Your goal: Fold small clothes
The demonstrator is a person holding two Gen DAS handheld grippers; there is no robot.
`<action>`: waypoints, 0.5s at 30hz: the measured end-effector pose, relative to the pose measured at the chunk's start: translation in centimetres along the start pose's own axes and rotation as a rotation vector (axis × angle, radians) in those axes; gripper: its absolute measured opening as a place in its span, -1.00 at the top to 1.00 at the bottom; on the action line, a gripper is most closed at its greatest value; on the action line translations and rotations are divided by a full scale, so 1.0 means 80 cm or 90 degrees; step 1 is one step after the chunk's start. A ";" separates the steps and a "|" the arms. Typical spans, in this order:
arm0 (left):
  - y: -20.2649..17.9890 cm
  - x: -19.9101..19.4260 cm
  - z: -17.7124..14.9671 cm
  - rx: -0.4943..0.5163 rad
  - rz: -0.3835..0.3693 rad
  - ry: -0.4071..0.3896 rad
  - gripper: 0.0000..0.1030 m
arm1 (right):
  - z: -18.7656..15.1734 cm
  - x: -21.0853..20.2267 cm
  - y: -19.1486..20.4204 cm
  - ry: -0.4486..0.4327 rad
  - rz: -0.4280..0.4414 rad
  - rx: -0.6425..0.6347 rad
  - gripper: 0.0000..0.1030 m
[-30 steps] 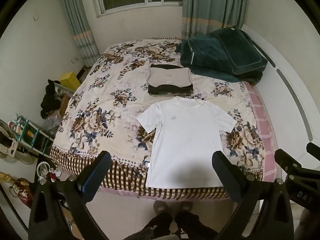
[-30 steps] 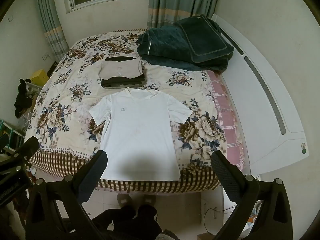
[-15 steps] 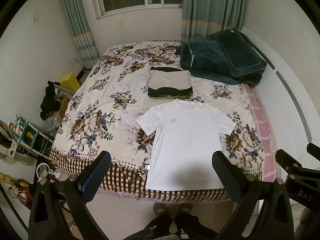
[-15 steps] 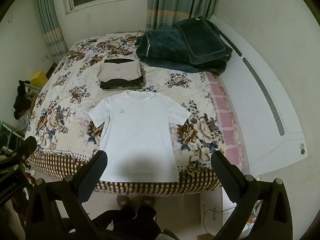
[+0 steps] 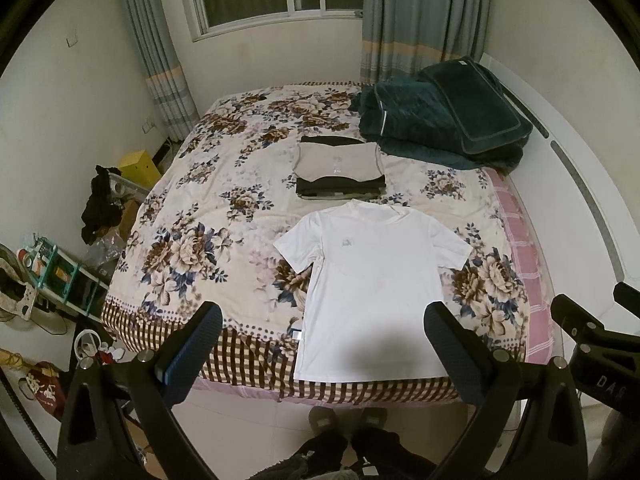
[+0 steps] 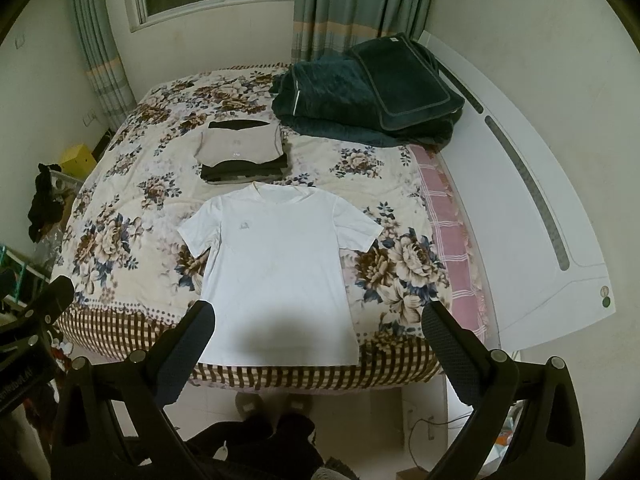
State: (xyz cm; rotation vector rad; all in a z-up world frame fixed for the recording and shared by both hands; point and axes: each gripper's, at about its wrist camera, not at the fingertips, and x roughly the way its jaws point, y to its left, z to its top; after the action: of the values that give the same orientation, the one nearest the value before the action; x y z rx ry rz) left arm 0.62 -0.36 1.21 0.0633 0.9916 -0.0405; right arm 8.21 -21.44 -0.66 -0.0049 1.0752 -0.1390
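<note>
A white T-shirt (image 5: 372,280) lies spread flat, front up, at the near edge of the flowered bed (image 5: 208,216); it also shows in the right wrist view (image 6: 276,268). A stack of folded clothes (image 5: 340,168), beige on top, sits just behind its collar, and shows in the right wrist view (image 6: 242,152). My left gripper (image 5: 322,344) is open and empty, held high above the shirt's hem. My right gripper (image 6: 318,340) is open and empty, likewise above the hem. Neither touches the cloth.
A dark green quilt and cushion (image 5: 440,120) are piled at the bed's far right by the white headboard (image 6: 520,200). A shelf and clutter (image 5: 52,280) stand on the floor left of the bed. My slippered feet (image 5: 348,420) stand at the bed's near edge.
Both views have shifted slightly, so the bed and shirt sit a little lower in frame. The shirt and stack have not moved. Both grippers stay open.
</note>
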 end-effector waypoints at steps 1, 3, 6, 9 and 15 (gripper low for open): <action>0.000 0.000 0.000 0.000 0.001 0.000 -1.00 | 0.000 0.000 0.000 0.000 0.000 0.000 -1.00; 0.001 0.000 -0.001 0.000 0.001 -0.002 -1.00 | 0.000 0.000 0.000 -0.001 0.000 0.000 -1.00; 0.000 -0.001 -0.001 0.001 0.002 -0.002 -1.00 | 0.000 0.000 0.000 -0.001 0.001 0.001 -1.00; 0.000 -0.001 -0.001 0.001 0.002 -0.002 -1.00 | 0.000 0.000 0.000 -0.001 0.001 0.001 -1.00; 0.000 -0.002 0.003 0.001 -0.001 -0.003 -1.00 | 0.000 -0.001 0.000 -0.003 0.001 0.001 -1.00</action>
State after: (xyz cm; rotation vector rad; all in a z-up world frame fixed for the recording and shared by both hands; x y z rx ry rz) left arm 0.75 -0.37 1.47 0.0644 0.9871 -0.0426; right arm 8.18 -21.46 -0.61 -0.0034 1.0710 -0.1381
